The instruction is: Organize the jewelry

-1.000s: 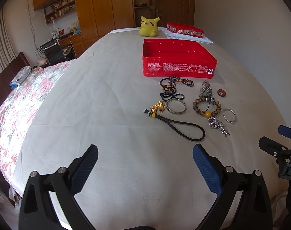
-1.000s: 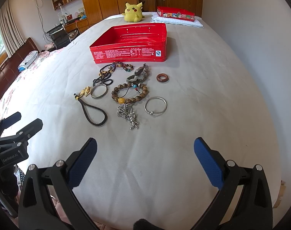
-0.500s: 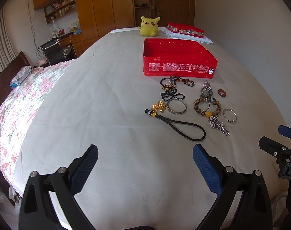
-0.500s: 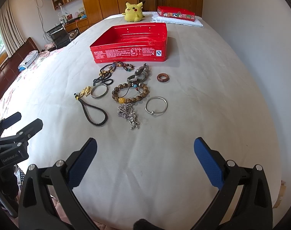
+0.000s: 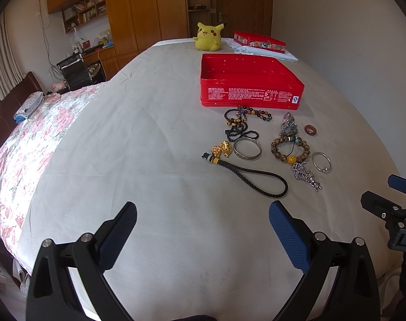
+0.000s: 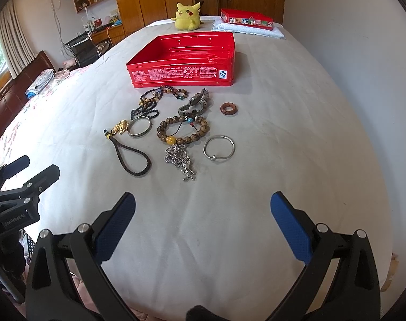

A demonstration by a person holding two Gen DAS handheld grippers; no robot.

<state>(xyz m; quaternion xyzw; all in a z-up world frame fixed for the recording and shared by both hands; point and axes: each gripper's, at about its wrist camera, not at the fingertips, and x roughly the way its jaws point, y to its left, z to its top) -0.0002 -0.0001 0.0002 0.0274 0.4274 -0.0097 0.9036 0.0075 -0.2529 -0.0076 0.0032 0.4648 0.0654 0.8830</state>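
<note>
An open red tin box [image 5: 249,95] [image 6: 181,73] stands on a white bed. Loose jewelry lies just in front of it: a black braided cord with a gold charm [image 5: 256,176] [image 6: 133,157], a silver bangle [image 5: 247,149] [image 6: 139,130], a wooden bead bracelet [image 5: 289,149] [image 6: 184,133], a thin silver hoop [image 6: 219,148], a brown ring [image 6: 228,108], a silver chain [image 6: 180,157] and dark bead strings [image 6: 149,104]. My left gripper [image 5: 203,227] hovers open, short of the cord. To its right my right gripper [image 6: 203,216] is open too, near the chain. Neither holds anything.
At the far end of the bed sit a yellow plush toy [image 5: 208,37] and the tin's red lid [image 5: 259,42] on a folded white cloth. A flowered quilt [image 5: 23,139] covers the left side. A wall runs along the right; a desk and wardrobes stand behind.
</note>
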